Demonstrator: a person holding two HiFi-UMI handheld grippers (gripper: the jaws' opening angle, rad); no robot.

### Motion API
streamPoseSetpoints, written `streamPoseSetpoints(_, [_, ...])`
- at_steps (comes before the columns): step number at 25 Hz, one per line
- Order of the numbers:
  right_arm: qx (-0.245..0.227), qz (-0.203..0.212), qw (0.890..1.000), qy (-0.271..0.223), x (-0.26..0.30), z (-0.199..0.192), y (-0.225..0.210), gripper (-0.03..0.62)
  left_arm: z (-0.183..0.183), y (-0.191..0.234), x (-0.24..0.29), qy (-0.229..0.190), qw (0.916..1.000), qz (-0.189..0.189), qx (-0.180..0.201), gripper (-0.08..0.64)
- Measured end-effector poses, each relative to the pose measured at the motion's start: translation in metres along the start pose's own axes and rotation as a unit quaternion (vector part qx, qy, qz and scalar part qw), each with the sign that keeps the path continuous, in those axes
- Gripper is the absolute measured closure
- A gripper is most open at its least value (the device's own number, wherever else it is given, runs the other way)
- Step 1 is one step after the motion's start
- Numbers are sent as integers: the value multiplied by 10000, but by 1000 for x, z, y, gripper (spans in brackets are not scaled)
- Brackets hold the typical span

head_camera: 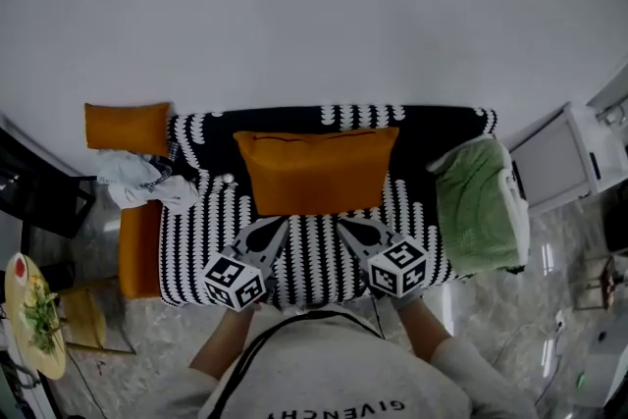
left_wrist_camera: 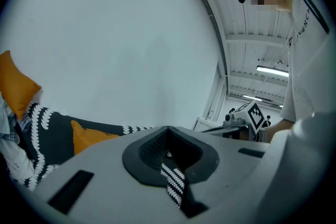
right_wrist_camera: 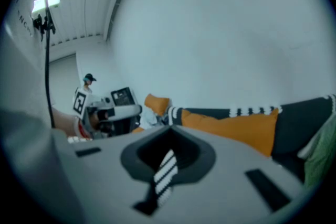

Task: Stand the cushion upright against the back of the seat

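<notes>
The orange cushion is standing upright against the far back of the striped seat, the job apparently done. The left gripper and right gripper are hovering just near of it, jaws together, gripping nothing.

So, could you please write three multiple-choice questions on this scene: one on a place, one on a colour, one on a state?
1. Where is the large orange cushion?
A. on the floor
B. in the middle of the seat, upright against its back
C. on the right armrest

2. What colour is the bundle at the seat's right end?
A. green
B. red
C. blue

3. How are the left gripper and the right gripper?
A. both shut, empty
B. both wide open
C. both shut on the cushion

Answers: 1 B, the head view shows it leaning on the patterned back; 2 A, it is plainly green; 3 A, each gripper view shows the jaws together, clear of the cushion.
</notes>
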State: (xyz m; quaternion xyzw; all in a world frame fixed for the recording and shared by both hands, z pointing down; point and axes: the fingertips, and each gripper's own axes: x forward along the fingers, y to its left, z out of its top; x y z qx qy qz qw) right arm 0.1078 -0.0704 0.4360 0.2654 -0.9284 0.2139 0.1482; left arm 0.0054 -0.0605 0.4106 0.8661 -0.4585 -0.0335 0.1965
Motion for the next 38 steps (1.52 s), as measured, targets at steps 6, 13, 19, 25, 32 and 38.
streamPoseSetpoints(6, [28,78,9999,-72,-2,6,14,575,3,-1,-13,-73,9999,33,-75,535])
streamPoseSetpoints(13, [-10,169,9998,-79,1,11,23,575,13,11,-29,-116,9998,146,-97,535])
streamPoseSetpoints(19, [-18,345,9994,-25,12,14,30,575,13,17,-36,-59,9997,174,-168,535])
streamPoseSetpoints(25, [-160,438,9989,-7,25,21,40,575,16,24,-37,-24,9998,123,-140,535])
streamPoseSetpoints(32, [-172,358,9992,-19,33,27,39,575,17,33,-28,49,9998,-37,-194,535])
streamPoseSetpoints(38, [-13,191,9998,40,32,25,28,575,17,35,-19,134,9993,-203,-287,535])
